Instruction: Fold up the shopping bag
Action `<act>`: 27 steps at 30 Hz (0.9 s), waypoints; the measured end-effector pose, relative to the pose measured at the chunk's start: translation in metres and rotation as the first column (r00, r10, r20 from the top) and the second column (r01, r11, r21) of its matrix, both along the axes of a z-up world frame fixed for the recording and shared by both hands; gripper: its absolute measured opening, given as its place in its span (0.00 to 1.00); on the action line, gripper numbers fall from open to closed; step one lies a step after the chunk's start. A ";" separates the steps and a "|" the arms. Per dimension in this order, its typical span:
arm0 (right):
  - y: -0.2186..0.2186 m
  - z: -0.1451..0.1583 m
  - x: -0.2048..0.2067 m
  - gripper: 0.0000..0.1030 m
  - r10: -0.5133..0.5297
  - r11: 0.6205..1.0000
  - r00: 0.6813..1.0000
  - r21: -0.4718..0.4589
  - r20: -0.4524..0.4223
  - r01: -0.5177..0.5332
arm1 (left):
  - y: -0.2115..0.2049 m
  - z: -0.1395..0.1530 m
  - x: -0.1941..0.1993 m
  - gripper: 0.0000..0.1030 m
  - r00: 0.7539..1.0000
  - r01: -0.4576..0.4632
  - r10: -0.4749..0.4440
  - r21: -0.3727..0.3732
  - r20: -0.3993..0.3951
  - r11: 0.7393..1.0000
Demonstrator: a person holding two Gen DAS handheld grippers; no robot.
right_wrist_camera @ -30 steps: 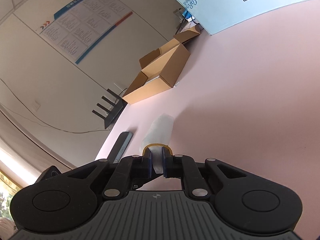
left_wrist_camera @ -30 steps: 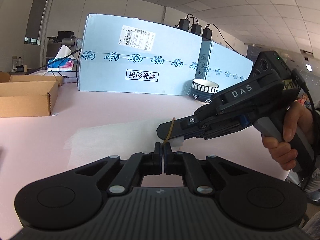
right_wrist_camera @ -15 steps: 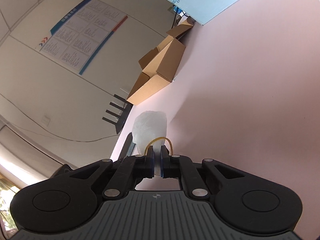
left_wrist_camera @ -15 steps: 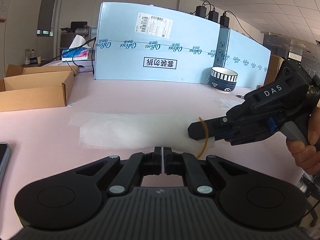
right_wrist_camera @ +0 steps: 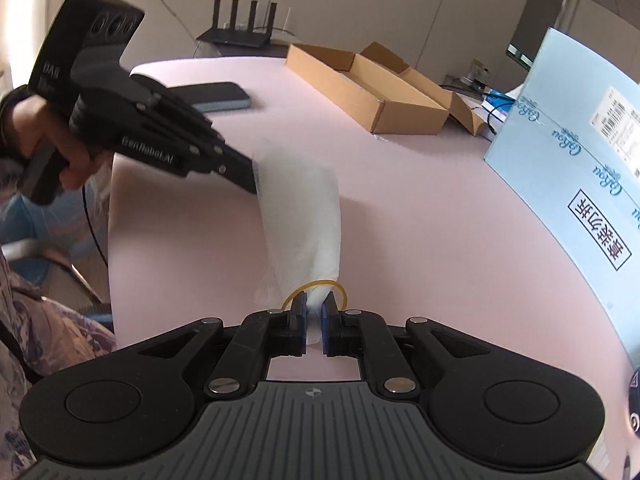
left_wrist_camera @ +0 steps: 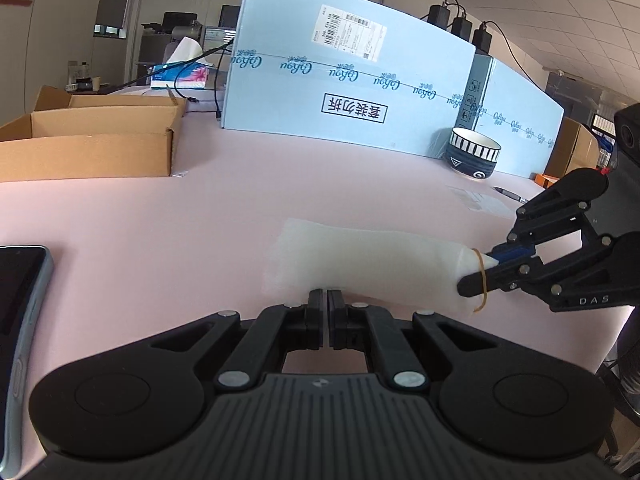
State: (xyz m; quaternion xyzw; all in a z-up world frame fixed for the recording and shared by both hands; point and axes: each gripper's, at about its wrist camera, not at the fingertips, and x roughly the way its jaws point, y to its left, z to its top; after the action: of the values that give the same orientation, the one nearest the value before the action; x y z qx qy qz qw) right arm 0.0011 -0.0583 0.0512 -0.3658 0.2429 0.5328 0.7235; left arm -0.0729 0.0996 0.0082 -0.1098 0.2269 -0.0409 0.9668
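1. Two grippers hold one folded white shopping bag [left_wrist_camera: 360, 260] above the pink table [left_wrist_camera: 200, 216]; the bag spans the gap between them.
2. Left gripper [left_wrist_camera: 324, 300]: jaws clenched on the bag's long edge, near the end away from the right gripper. In the right wrist view the left gripper [right_wrist_camera: 252, 176] meets the bag's far end, and a hand [right_wrist_camera: 60, 140] grips its handle.
3. Right gripper [right_wrist_camera: 314, 312]: jaws clamped on the bunched end of the bag, with a yellow rubber band [right_wrist_camera: 316, 288] looped around its fingertips and that end.
4. Beyond the left gripper stand a blue box [left_wrist_camera: 340, 92] and a striped bowl [left_wrist_camera: 474, 158]; an open cardboard box [left_wrist_camera: 88, 144] sits to its left, and a phone [left_wrist_camera: 20, 300] lies near its left side.
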 end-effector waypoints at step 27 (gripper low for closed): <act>-0.007 -0.005 0.010 0.24 -0.002 0.999 1.000 0.044 0.026 0.001 | -0.038 -0.014 0.042 0.23 0.979 0.203 -0.203 0.038 -0.008 0.978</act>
State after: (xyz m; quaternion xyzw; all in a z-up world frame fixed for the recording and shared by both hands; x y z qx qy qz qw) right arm 0.0112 -0.0651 0.0458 -0.3566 0.2221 0.5327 0.7347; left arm -0.0313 0.0616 -0.0057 -0.0677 0.2396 -0.1347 0.9591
